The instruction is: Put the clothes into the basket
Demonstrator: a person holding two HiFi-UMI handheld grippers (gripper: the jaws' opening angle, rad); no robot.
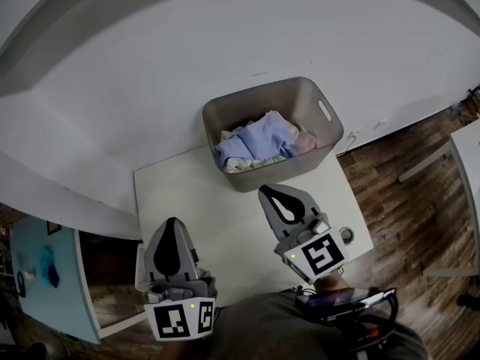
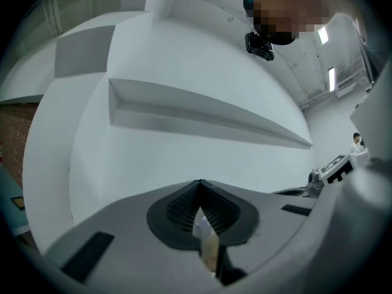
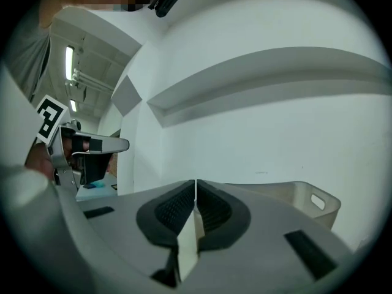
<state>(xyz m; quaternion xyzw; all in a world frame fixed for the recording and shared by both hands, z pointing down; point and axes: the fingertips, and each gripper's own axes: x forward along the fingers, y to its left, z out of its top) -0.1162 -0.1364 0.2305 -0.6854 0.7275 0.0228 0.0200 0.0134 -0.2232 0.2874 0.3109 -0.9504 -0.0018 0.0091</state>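
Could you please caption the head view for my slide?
Clothes piled in the grey basket on the white table; left gripper and right gripper shut, empty.

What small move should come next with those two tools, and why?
Probably just rest both on the table: the clothes lie inside the basket, no other garment shows, and the left gripper and right gripper both have shut, empty jaws.

- The left gripper is held level and points forward, its jaws pressed together and empty.
- The right gripper reaches farther forward, its jaws also together and empty.
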